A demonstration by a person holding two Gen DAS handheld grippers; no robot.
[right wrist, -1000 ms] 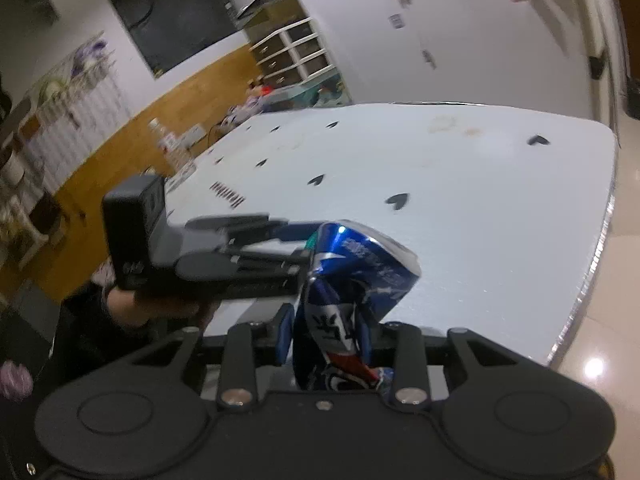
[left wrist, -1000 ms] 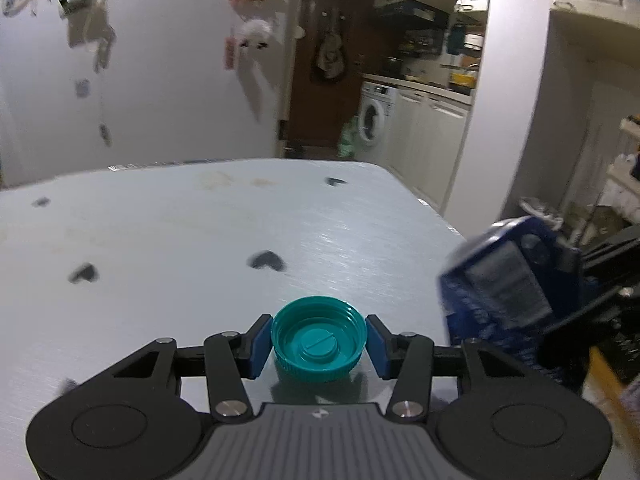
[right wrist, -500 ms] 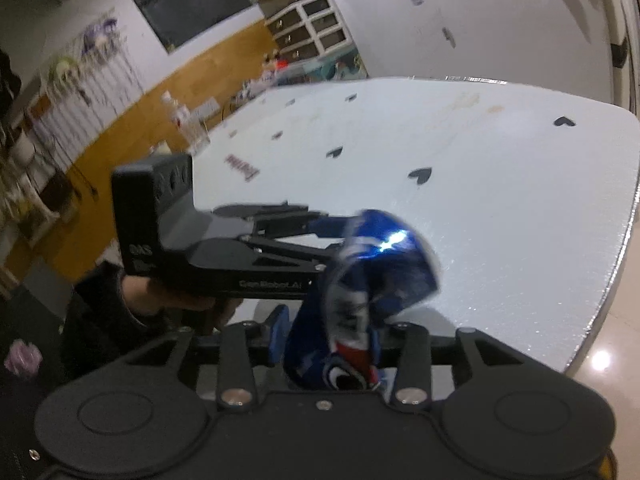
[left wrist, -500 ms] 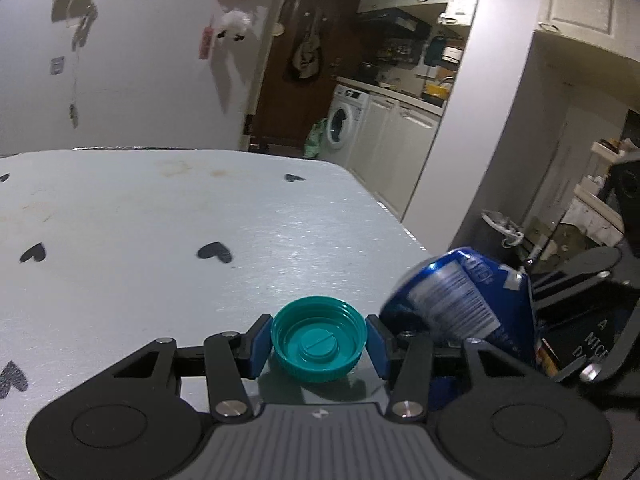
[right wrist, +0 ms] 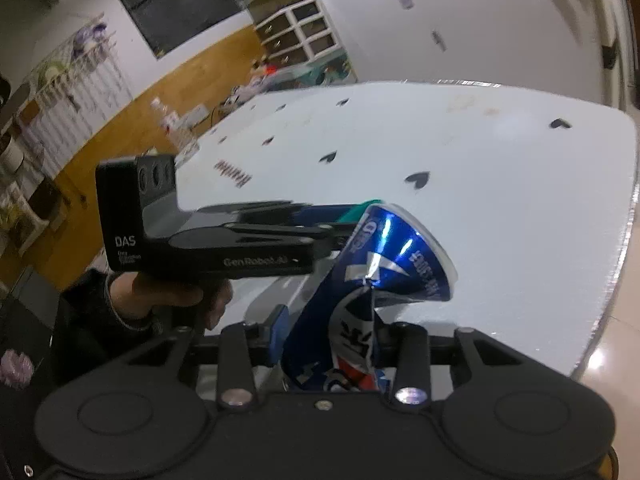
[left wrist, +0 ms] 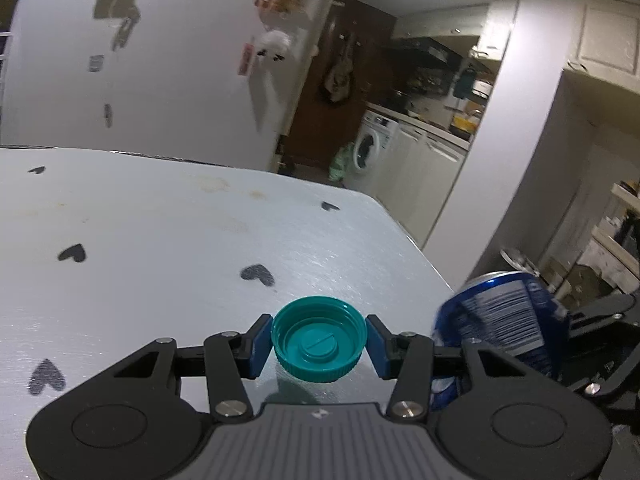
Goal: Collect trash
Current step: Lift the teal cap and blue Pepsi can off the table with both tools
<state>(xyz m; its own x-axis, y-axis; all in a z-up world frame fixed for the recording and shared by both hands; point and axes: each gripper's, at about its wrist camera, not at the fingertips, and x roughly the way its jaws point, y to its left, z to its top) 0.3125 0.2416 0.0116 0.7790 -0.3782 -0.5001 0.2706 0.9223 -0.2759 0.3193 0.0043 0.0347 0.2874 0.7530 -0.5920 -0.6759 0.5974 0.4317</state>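
The left hand-held gripper [left wrist: 319, 344] pinches a teal bottle cap [left wrist: 319, 339] above the bench [left wrist: 160, 248], while the right hand-held gripper [right wrist: 334, 332], jaws closing, grips a crushed blue can [right wrist: 384, 264] beside it.

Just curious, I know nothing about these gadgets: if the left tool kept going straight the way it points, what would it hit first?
Probably the table top. The left tool, holding a green cap, tilts downward over it, and the surface ahead looks bare apart from printed hearts. Depth is hard to judge.

Left gripper [left wrist: 319, 339] clamped on teal bottle cap [left wrist: 319, 338], right gripper [right wrist: 332, 330] closing around crushed blue can [right wrist: 376, 276], side by side.
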